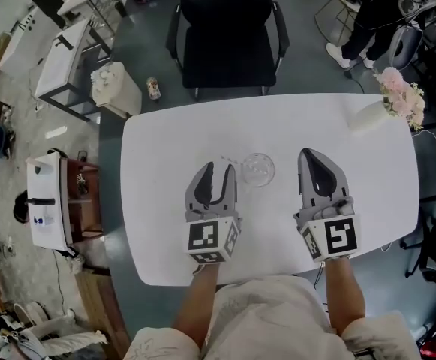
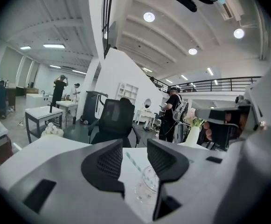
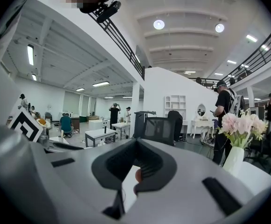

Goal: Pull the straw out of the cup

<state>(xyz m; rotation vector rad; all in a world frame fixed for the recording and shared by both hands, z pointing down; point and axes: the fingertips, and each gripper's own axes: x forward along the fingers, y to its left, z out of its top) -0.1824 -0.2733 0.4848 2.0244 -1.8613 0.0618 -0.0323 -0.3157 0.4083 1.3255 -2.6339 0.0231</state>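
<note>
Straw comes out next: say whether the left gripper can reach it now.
Probably yes: the left gripper is open, and the straw in the cup lies just ahead of its jaws, unobstructed.

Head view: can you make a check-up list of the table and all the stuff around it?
Surface: white table, mostly bare.
Job's things: clear cup in the middle of the table; striped straw runs toward it, cannot tell if its end is inside.
Clutter: vase of pink flowers at the far right corner.
Grippers: left gripper open beside the cup, gripping nothing; right gripper shut, empty.
Cables: nothing seen on the table.
Surroundings: black chair behind the table; a person standing far right; more tables at left.
</note>
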